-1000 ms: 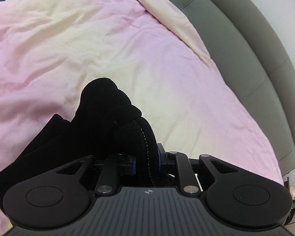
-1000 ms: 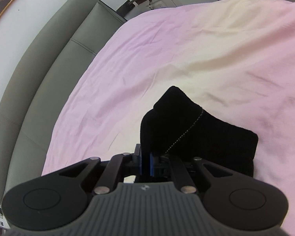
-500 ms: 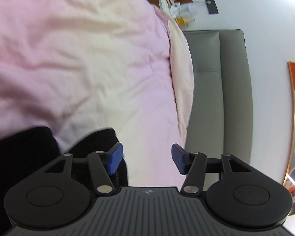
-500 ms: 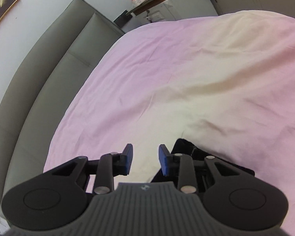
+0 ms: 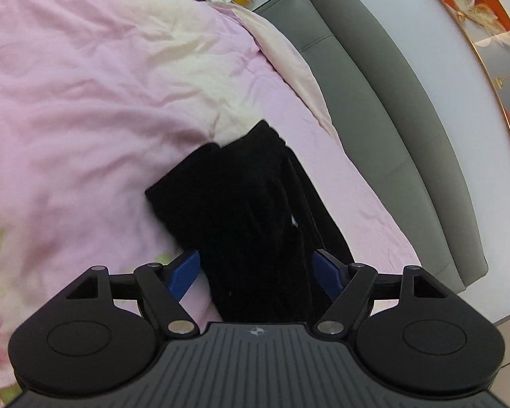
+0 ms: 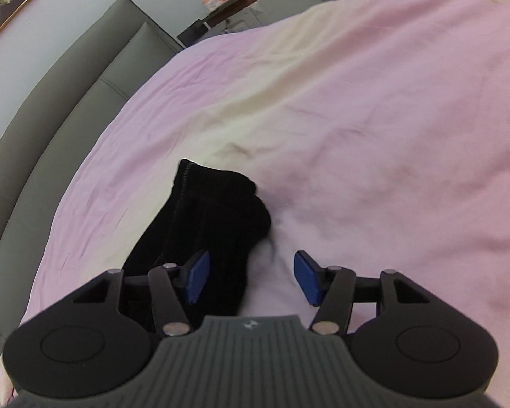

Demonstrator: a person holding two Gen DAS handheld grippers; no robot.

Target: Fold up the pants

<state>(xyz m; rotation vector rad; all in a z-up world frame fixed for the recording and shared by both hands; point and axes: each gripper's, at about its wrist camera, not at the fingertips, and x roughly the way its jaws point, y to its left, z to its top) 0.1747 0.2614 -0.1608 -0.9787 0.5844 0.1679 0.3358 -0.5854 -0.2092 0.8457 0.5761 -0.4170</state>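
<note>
The black pants [image 5: 251, 204] lie folded into a narrow stack on the pink bedcover [image 5: 85, 102]. My left gripper [image 5: 260, 273] is open, its blue pads [image 5: 185, 272] on either side of the near end of the stack, not closed on it. In the right wrist view the pants [image 6: 207, 224] lie to the left of centre. My right gripper [image 6: 251, 277] is open above the pants' right edge and the bedcover [image 6: 357, 119], holding nothing.
A grey padded headboard [image 5: 391, 119] runs along the bed's edge and also shows in the right wrist view [image 6: 51, 119]. A framed picture [image 5: 476, 27] hangs on the wall. A cluttered side table [image 6: 255, 10] stands beyond the bed.
Both grippers let go of the pants and opened wide. They pulled back and swung, and the folded stack now rests on the bedcover.
</note>
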